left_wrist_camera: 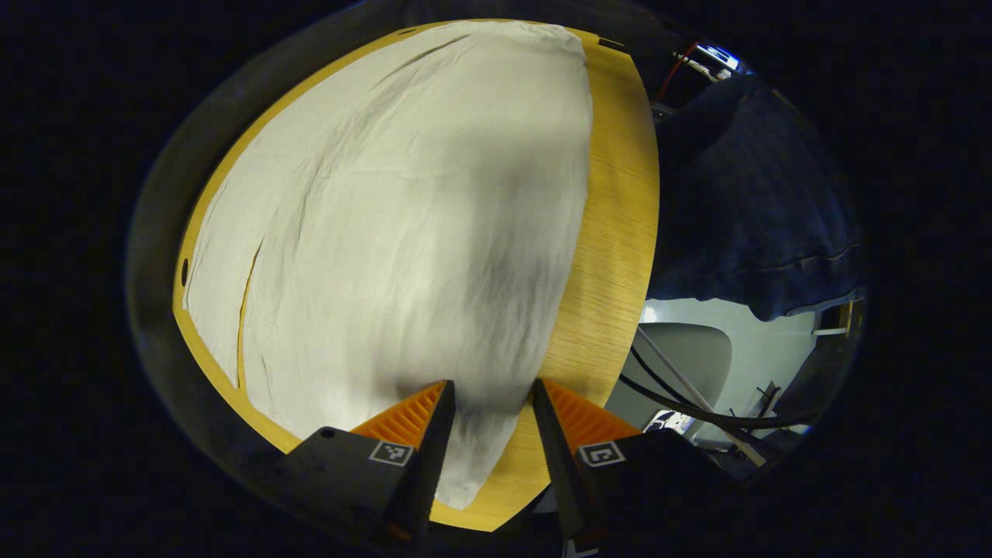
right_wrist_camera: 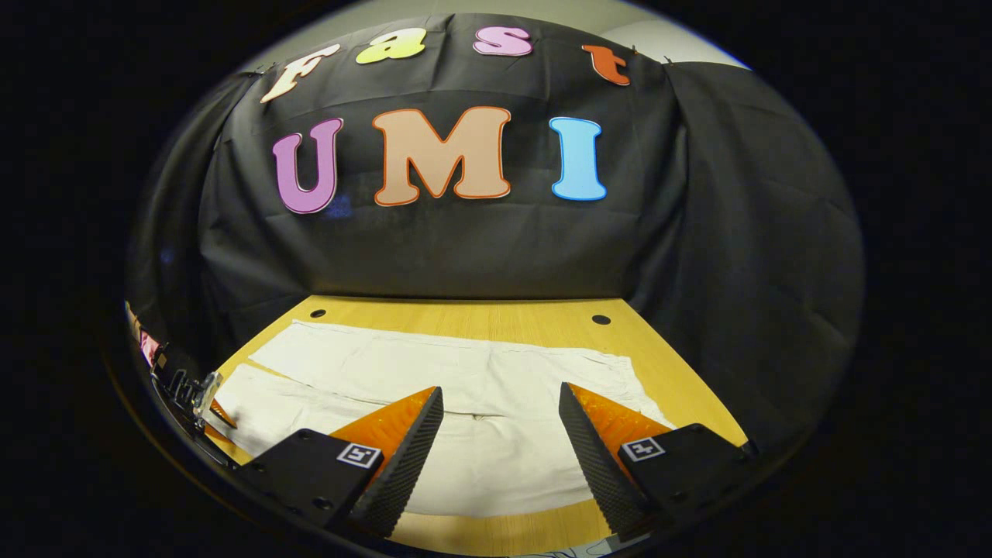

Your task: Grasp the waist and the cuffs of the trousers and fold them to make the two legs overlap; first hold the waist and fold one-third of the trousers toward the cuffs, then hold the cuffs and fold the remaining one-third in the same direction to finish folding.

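i hold both the left tongs (left_wrist_camera: 493,399) and the right tongs (right_wrist_camera: 501,407) released above the white trousers (right_wrist_camera: 480,380) lying flat on the wooden table (right_wrist_camera: 465,310).

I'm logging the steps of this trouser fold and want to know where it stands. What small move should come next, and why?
Probably lower both grippers and close them on the near edge. The trousers lie flat and unfolded on the table; the left gripper and the right gripper both hang open above the cloth, gripping nothing.
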